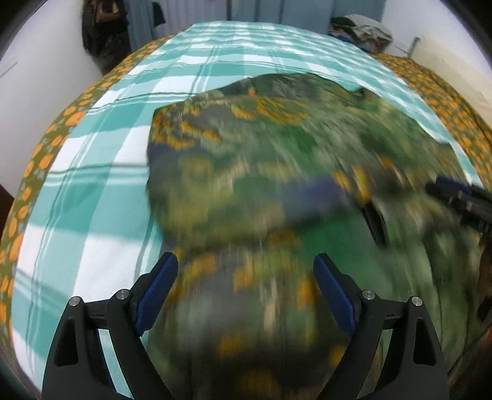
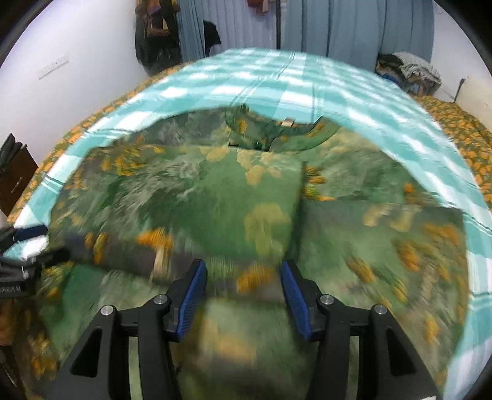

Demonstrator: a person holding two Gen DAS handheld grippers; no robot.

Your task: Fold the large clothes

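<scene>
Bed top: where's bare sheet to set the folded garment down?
Free: checked sheet left of the green floral garment, and the far strip toward the curtains. Crowded: the near middle, under the garment and both grippers; clothes pile at the far right corner.

free: bare teal-checked sheet (image 1: 101,184) left of and beyond garment | obstacle: green floral garment (image 1: 276,172) fills bed centre, under both grippers | obstacle: right gripper (image 1: 461,200) near left gripper (image 1: 246,289), over garment's right part | obstacle: clothes pile (image 2: 409,72) at far right corner

Left hand-held gripper (image 1: 246,289) gapes wide — right hand-held gripper (image 2: 243,292) stands half-spread, both angled downward.
</scene>
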